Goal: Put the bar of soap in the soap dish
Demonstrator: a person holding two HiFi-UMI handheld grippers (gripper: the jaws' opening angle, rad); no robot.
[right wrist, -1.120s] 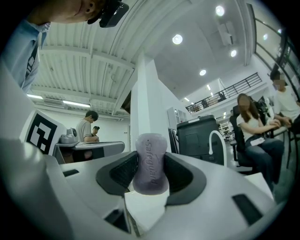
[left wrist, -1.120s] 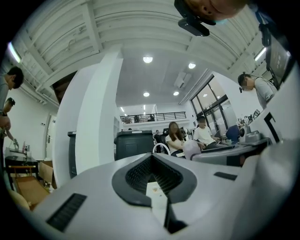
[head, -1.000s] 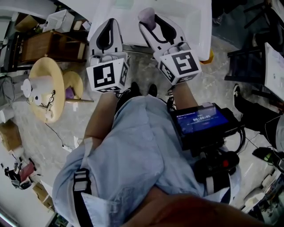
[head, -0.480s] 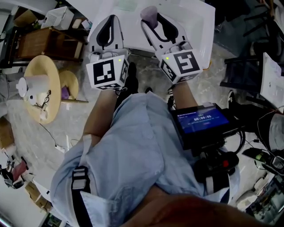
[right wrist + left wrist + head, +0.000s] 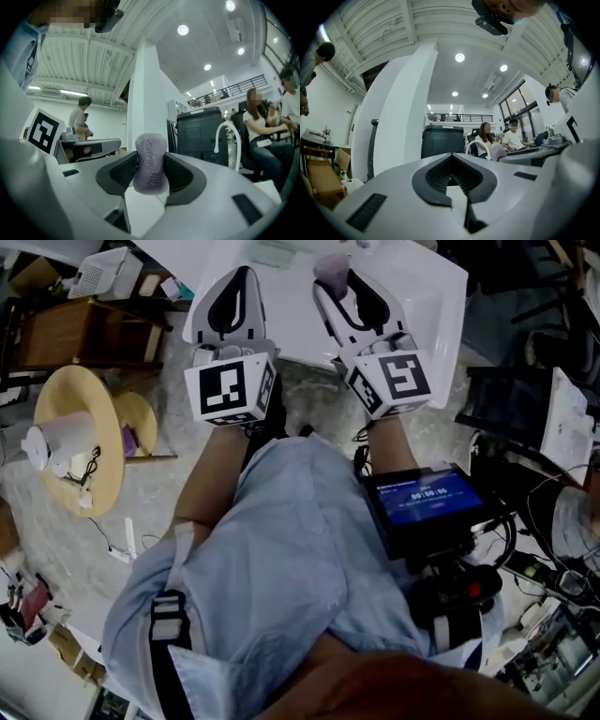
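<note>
A purple bar of soap with embossed lettering stands upright between the dark pads of my right gripper, which is shut on it. From the head view, that right gripper reaches over the near edge of a white table, the soap at its tip. My left gripper lies beside it on the left, and in its own view the left gripper has its jaws together on nothing. A pale greenish flat item lies farther back on the table; I cannot tell whether it is the soap dish.
A round yellow stool with a white object and cables stands to the left, with a wooden shelf behind it. A screen unit hangs at the person's waist. Both gripper views tilt upward at a white pillar, ceiling lights and seated people.
Both grippers have drifted slightly right and a little farther over the table. The soap stays clamped in the right gripper, and the left jaws stay together.
</note>
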